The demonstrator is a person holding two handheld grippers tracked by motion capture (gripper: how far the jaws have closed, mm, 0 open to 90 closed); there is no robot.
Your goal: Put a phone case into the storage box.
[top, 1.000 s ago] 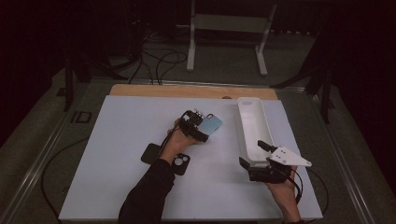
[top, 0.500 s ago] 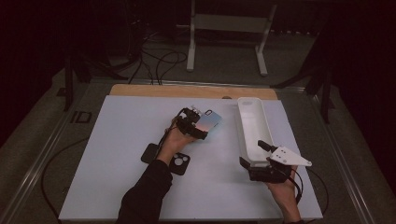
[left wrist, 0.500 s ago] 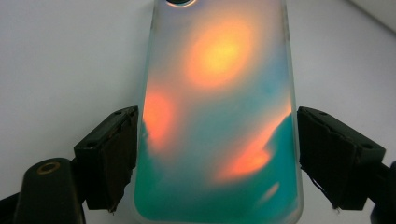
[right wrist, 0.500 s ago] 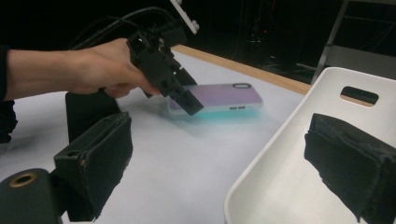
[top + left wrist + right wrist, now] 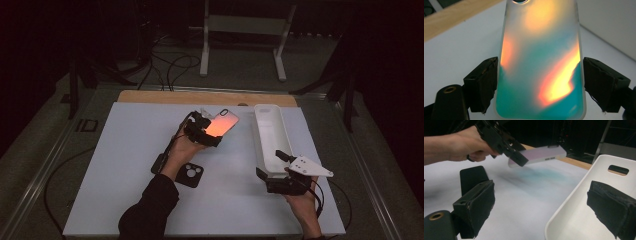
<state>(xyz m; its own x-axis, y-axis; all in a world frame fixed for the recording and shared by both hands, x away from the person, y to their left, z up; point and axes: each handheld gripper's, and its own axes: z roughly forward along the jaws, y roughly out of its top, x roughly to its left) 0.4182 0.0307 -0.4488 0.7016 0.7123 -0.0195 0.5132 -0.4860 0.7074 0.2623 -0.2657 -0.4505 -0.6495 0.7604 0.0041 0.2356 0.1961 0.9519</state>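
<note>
the left gripper [image 5: 212, 131] clamps a shiny phone case [image 5: 540, 60] by its long edges, clear of the table [image 5: 125, 165]. the right gripper [image 5: 541, 207] rests with jaws wide, one inside the white tray [image 5: 574, 215].

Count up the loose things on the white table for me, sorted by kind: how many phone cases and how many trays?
Phone cases: 3, namely the iridescent case in the left gripper and two black cases lying on the table.
White trays: 1, with the right gripper at its near end.
Total: 4
</note>
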